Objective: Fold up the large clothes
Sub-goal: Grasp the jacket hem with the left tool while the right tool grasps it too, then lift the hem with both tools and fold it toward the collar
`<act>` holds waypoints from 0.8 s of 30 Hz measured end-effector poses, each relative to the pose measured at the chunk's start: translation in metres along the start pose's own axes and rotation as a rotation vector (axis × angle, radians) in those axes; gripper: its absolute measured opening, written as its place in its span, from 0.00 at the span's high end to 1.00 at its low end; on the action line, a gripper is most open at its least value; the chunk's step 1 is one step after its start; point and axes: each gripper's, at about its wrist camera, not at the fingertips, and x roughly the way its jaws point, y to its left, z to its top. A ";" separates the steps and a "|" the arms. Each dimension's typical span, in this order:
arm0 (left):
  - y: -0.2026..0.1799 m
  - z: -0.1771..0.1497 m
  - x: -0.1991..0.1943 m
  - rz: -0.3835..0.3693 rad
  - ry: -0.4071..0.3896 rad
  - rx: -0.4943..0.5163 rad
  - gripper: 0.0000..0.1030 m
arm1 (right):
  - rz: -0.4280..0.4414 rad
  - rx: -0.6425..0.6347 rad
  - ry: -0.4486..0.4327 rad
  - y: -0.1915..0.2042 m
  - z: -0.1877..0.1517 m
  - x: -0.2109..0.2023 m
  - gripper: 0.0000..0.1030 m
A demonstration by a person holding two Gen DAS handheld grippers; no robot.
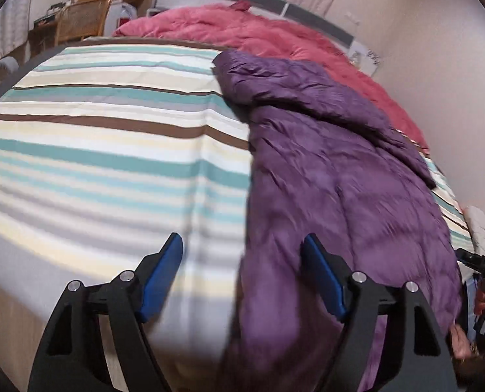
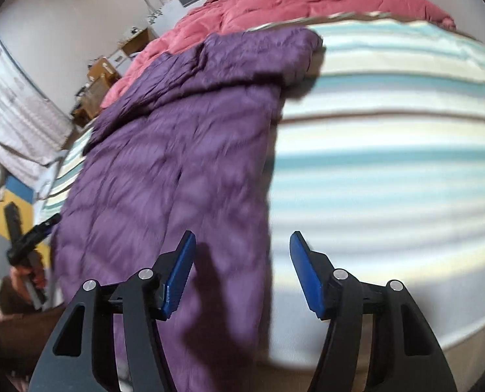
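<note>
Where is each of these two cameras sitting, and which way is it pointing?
Left wrist: sits on the left gripper, looking forward over the bed; its blue fingers show, open; the coat lies right.
Right wrist: sits on the right gripper, looking the same way; its open fingers show; coat lies left.
Shared: coat, striped bed, pink quilt; each glimpses the other gripper at its edge.
</note>
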 end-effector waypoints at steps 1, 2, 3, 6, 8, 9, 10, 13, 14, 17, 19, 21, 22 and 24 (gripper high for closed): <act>0.000 -0.005 -0.003 -0.007 0.002 0.009 0.27 | 0.021 0.000 0.009 0.001 -0.007 -0.001 0.41; 0.000 -0.009 -0.006 -0.009 0.003 0.013 0.27 | 0.044 -0.001 0.016 0.001 -0.013 -0.003 0.41; -0.001 -0.013 -0.009 -0.013 0.008 0.013 0.27 | 0.071 -0.001 0.024 0.002 -0.021 -0.004 0.41; -0.002 -0.025 -0.016 -0.023 0.033 0.035 0.30 | 0.126 -0.003 0.054 0.008 -0.039 -0.006 0.41; -0.001 -0.031 -0.021 -0.039 0.047 0.037 0.37 | 0.138 -0.007 0.079 0.011 -0.050 -0.005 0.41; 0.000 -0.035 -0.021 -0.050 0.059 0.037 0.39 | 0.146 -0.007 0.090 0.012 -0.055 -0.005 0.41; 0.000 -0.039 -0.022 -0.051 0.066 0.038 0.40 | 0.148 -0.006 0.097 0.013 -0.057 -0.005 0.47; -0.005 -0.048 -0.022 -0.065 0.083 0.051 0.42 | 0.177 0.004 0.128 0.012 -0.065 0.003 0.54; -0.009 -0.051 -0.022 -0.060 0.086 0.065 0.43 | 0.184 0.004 0.136 0.013 -0.066 0.006 0.58; -0.017 -0.054 -0.022 -0.050 0.107 0.093 0.59 | 0.214 -0.009 0.147 0.019 -0.066 0.009 0.76; -0.017 -0.056 -0.026 -0.045 0.109 0.094 0.75 | 0.222 -0.020 0.140 0.021 -0.067 0.005 0.88; -0.013 -0.057 -0.032 -0.122 0.120 0.058 0.91 | 0.246 -0.029 0.120 0.024 -0.067 0.000 0.91; -0.013 -0.058 -0.034 -0.128 0.113 0.051 0.92 | 0.263 -0.034 0.110 0.026 -0.067 -0.003 0.91; -0.016 -0.061 -0.041 -0.134 0.098 0.066 0.94 | 0.276 -0.058 0.092 0.030 -0.066 -0.009 0.93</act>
